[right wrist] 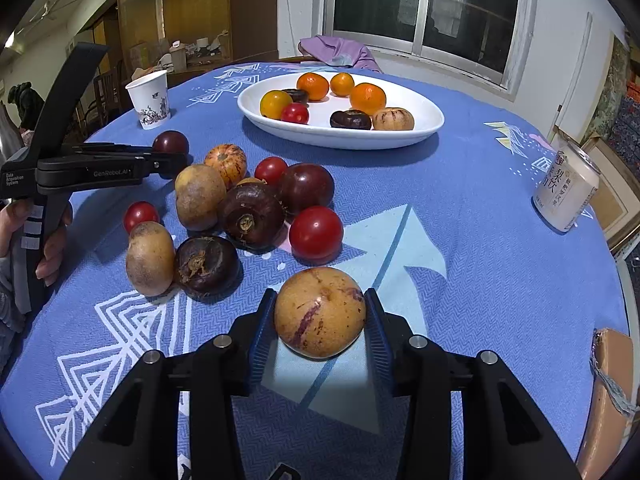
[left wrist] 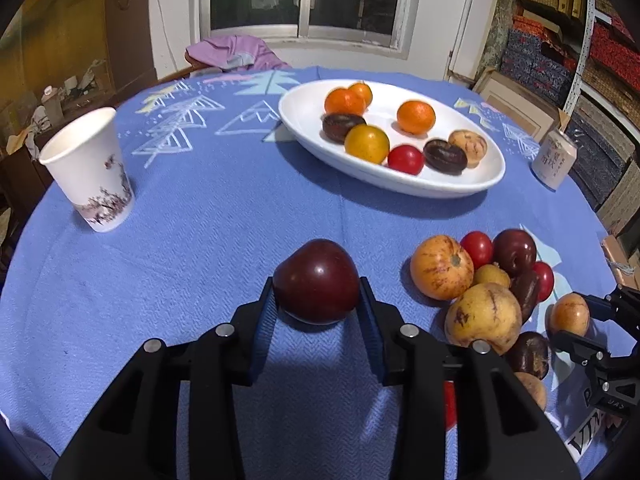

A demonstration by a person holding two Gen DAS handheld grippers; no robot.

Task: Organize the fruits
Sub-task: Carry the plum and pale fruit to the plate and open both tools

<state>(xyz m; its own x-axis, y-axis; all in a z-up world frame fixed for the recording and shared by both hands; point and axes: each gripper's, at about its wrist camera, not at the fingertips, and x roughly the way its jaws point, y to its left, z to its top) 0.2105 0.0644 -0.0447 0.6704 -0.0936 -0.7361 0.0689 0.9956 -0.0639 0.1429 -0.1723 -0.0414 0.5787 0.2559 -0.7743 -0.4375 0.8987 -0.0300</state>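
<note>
My left gripper (left wrist: 317,292) is shut on a dark red plum (left wrist: 316,280) that rests on the blue tablecloth; both blue pads touch its sides. The right wrist view shows this gripper (right wrist: 176,160) from the side, at the same plum (right wrist: 171,142). My right gripper (right wrist: 320,300) is shut on a tan, purple-streaked round fruit (right wrist: 320,312) low on the cloth. A loose pile of fruit (right wrist: 252,212) lies between the two grippers. Farther back, a white oval plate (left wrist: 304,108) holds oranges, a tomato and several dark and tan fruits.
A paper cup (left wrist: 90,168) stands at the left and a drink can (left wrist: 554,158) at the right of the round table. Purple cloth (left wrist: 236,52) lies at the far edge. A cardboard box (right wrist: 608,400) sits at the right rim. A hand (right wrist: 52,248) grips the left tool.
</note>
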